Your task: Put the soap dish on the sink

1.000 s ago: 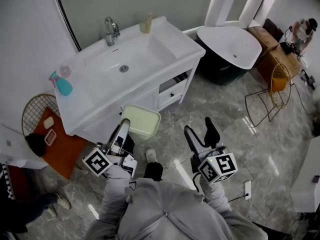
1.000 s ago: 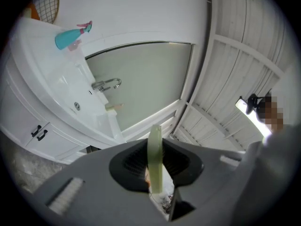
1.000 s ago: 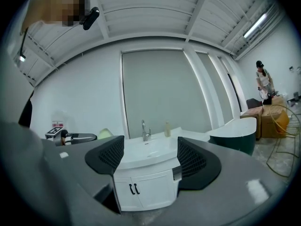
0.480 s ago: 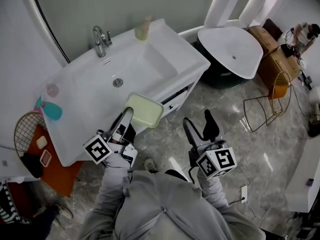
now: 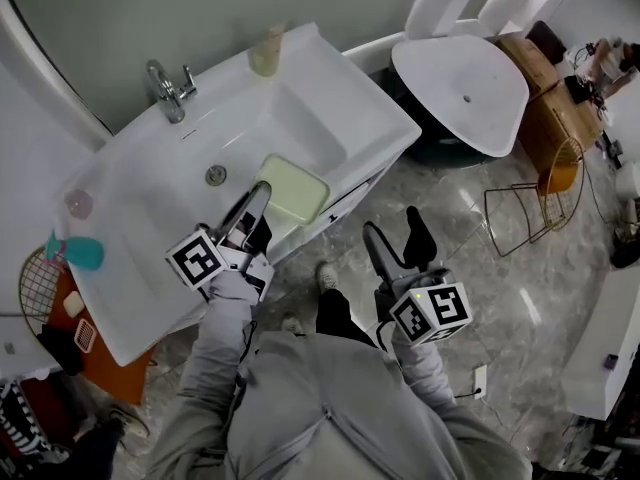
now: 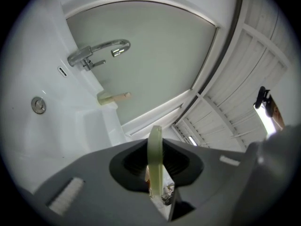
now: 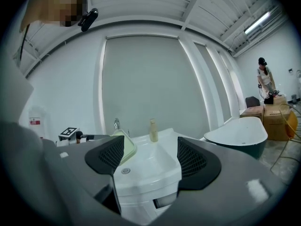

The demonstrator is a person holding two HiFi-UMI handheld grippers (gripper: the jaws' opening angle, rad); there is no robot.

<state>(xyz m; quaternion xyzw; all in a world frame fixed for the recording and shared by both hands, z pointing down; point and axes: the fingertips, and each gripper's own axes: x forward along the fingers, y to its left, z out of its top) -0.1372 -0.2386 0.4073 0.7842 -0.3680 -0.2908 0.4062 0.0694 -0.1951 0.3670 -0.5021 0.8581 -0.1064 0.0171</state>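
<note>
left gripper: (image 5: 258, 196) clamped on near rim of soap dish (image 5: 296, 190), dish sticks out ahead of the tips
dish place: over the front part of the sink (image 5: 345, 103) basin, right of the drain (image 5: 216, 175); flat sink top lies further ahead and right, toward the bottle (image 5: 265, 50)
long axis: looks roughly along the sink's front edge
right gripper: (image 5: 394, 238) jaws apart, nothing between, off the sink over the floor (image 5: 470, 258); left one is nearer
unclear: cannot tell if dish underside touches the basin; left gripper view shows dish edge-on only
</note>
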